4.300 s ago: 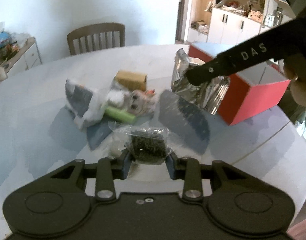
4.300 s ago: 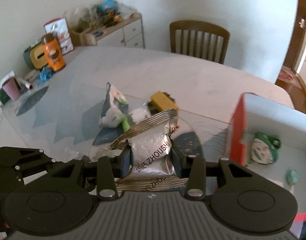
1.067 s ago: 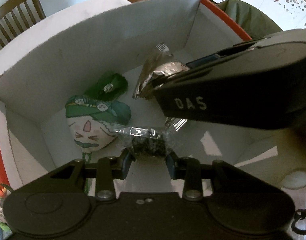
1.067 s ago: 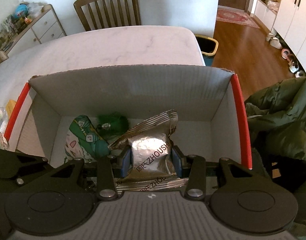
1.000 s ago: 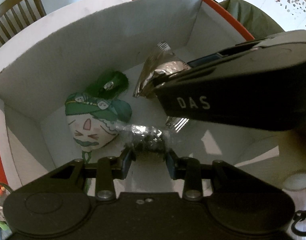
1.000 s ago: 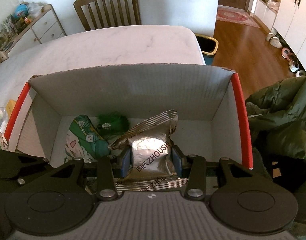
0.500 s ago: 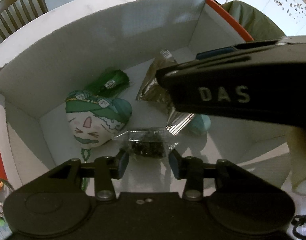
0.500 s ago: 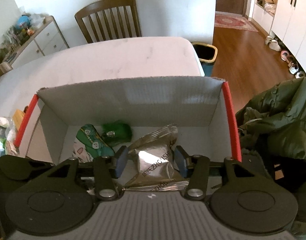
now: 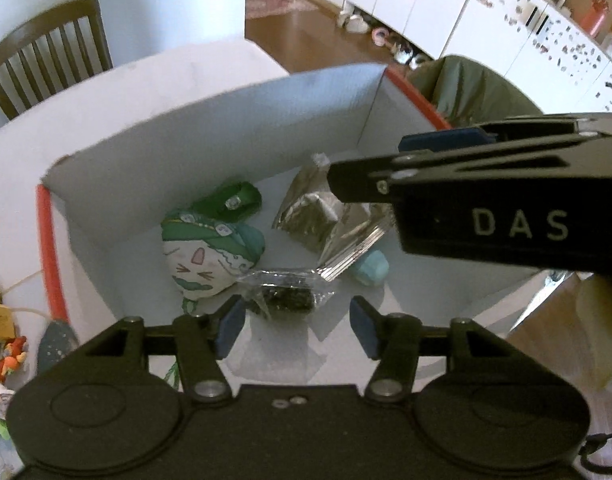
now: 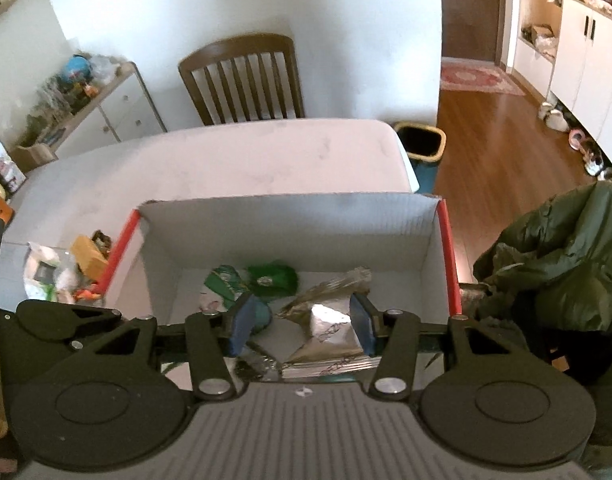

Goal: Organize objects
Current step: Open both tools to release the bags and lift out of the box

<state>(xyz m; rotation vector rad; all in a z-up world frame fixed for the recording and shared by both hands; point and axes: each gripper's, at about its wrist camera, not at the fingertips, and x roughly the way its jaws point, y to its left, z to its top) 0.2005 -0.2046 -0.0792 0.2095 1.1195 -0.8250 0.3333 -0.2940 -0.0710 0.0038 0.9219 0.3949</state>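
- Hovering over the red-edged box [image 9: 209, 120], the left gripper [image 9: 291, 326] has its jaws spread and empty; the clear packet of dark leaves [image 9: 287, 290] lies on the box floor just ahead of its fingertips.
- The right gripper [image 10: 301, 328] is likewise spread wide, holding nothing; the silver foil pouch [image 10: 326, 320] lies below between its fingers, long axis running away from the camera.
- Remaining clutter [image 10: 61, 268] sits on the table left of the box, judged nearer the left gripper.
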